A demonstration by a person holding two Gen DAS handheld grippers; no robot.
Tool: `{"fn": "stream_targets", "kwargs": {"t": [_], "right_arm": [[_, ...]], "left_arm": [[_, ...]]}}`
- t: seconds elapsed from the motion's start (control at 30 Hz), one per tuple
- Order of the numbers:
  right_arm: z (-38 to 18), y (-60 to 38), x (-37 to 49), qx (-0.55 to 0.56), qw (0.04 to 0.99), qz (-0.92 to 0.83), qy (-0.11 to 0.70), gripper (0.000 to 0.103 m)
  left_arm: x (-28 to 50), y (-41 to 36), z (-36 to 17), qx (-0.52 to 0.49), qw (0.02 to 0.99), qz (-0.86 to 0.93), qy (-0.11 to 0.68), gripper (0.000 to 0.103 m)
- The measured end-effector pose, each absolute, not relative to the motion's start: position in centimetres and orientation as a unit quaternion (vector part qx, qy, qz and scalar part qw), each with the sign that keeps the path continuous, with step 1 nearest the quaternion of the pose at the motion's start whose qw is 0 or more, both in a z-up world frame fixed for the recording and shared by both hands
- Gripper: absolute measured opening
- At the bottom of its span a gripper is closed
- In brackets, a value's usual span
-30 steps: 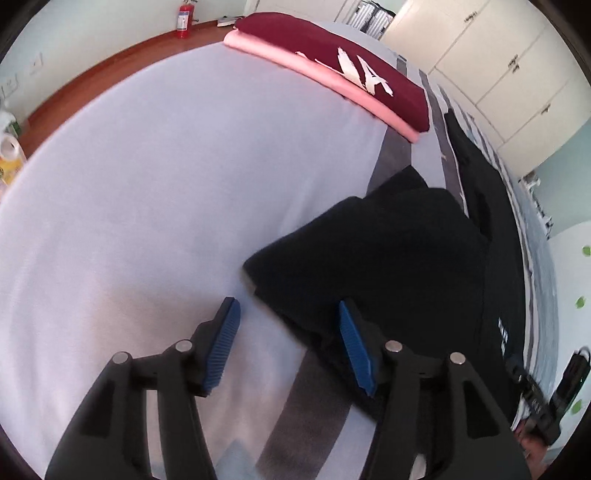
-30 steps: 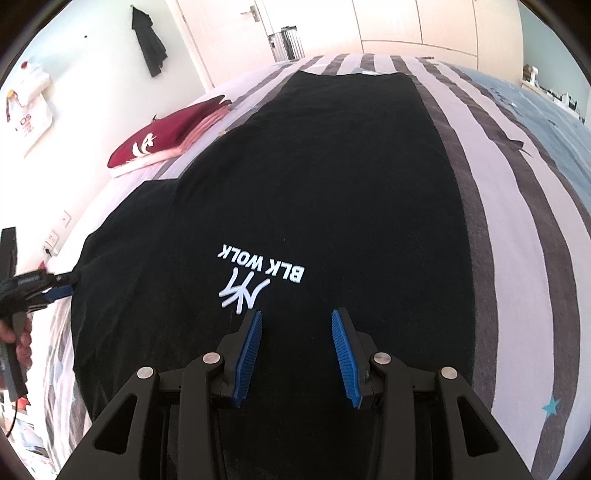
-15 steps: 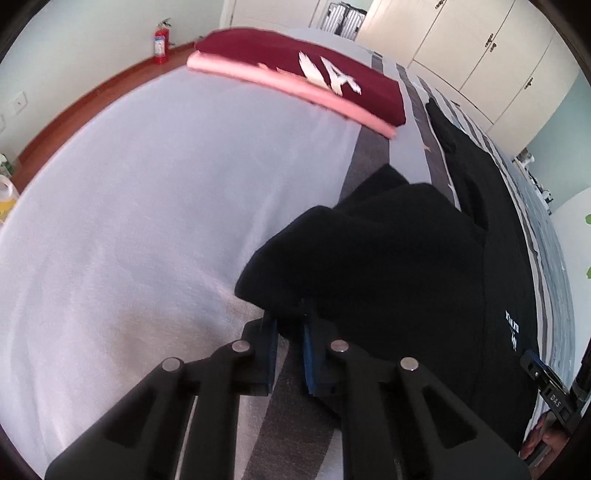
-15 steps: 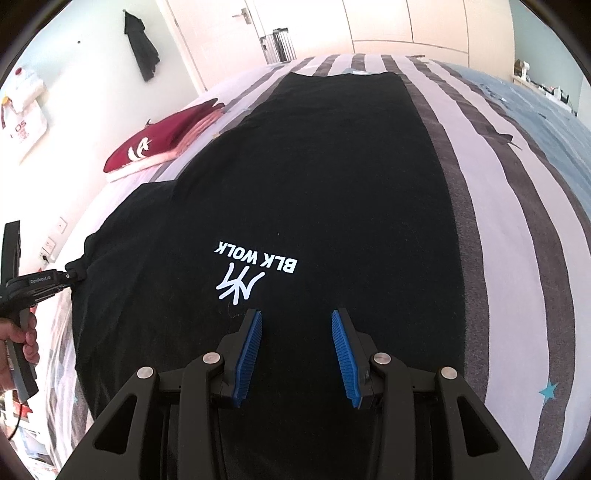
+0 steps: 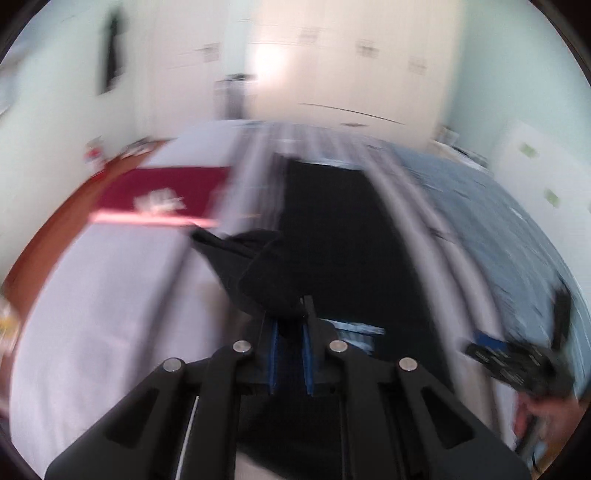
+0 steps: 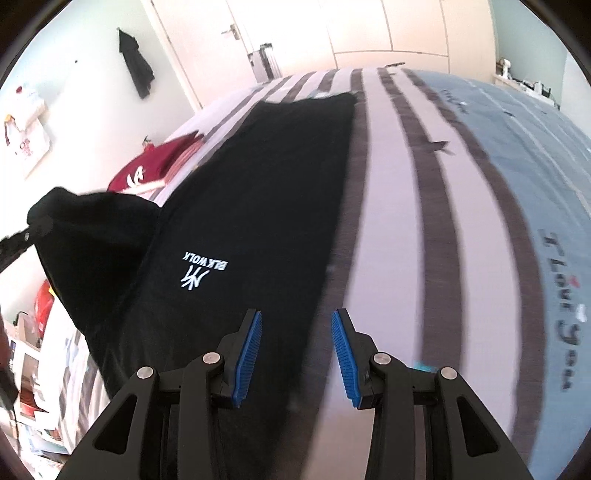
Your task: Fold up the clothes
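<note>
Striped bedding (image 6: 436, 229) covers the bed on which the work is done, with wardrobe doors (image 6: 388, 26) at the far wall. Spread lengthwise along the bed lies the black T-shirt (image 6: 280, 184), its white print (image 6: 203, 271) readable from the far side. A folded maroon garment (image 6: 147, 171) is stacked at the left edge of the bed, apart from the shirt.

The left gripper (image 5: 290, 332) is clenched on the sleeve (image 5: 266, 273), which is lifted clear of the bedding and hangs as a bunched lobe; only a small bite of fabric is seen between the blue pads. The right gripper (image 6: 297, 354) is released and grasps nothing, its jaws held apart above the near right edge of the shirt.

Risks from this state:
- The sleeve may be lost from the pads, since the bite is shallow and the left view is smeared by fast motion.
- The shirt body may be dragged out of line, because nothing pins it while the sleeve is pulled across.
- A crooked or doubled fold may result if the bunched sleeve is laid down without being spread flat.
- The print area may be wrinkled if the sleeve is dropped short of the centre line.
</note>
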State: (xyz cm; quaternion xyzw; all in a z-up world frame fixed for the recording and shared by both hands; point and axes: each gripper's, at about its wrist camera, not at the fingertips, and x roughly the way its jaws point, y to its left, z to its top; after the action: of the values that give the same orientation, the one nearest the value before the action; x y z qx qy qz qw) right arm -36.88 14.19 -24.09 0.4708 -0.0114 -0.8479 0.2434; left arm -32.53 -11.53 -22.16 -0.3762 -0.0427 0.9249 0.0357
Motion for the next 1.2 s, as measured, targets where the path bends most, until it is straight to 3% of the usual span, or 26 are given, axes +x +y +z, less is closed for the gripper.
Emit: {"fn": "stream_targets", "kwargs": {"t": [0.13,0.27,0.43,0.7,0.8,1.03,1.2], "right_arm": [[-22.9,18.3,-36.6,0.471,0.239,-0.849,-0.022,0.037],[-23.6,21.3,-36.5,0.485,0.222,-0.845,-0.03,0.039],[-24.9,22.1,-36.3,0.494,0.223,-0.839,-0.04,0.039],[-25.4,17.5,-36.8,0.491,0.27,-0.827,-0.053,0.039],[-25.2,15.1,-37.0,0.485,0.296,-0.822,-0.047,0.039],[-25.3,10.1,-36.8,0.475,0.334,-0.814,-0.034,0.039],[-28.4,9.0,-35.2,0.506,0.311,-0.804,0.002,0.039]], "left_arm": [[-31.0,-1.8,-27.7,-0.445,0.113,0.888,0.009,0.009],[-29.8,0.7,-33.0,-0.535,0.153,0.831,-0.002,0.009],[-28.4,-0.2,-31.2,-0.51,0.176,0.842,0.012,0.009],[-34.8,-6.4,-30.5,-0.486,0.083,0.869,0.036,0.01],[-37.1,-7.4,-31.4,-0.486,0.06,0.87,0.053,0.014],[-34.4,-10.1,-35.2,-0.525,0.049,0.849,0.018,0.014],[-32.1,-11.0,-35.2,-0.536,0.061,0.842,-0.021,0.014]]}}
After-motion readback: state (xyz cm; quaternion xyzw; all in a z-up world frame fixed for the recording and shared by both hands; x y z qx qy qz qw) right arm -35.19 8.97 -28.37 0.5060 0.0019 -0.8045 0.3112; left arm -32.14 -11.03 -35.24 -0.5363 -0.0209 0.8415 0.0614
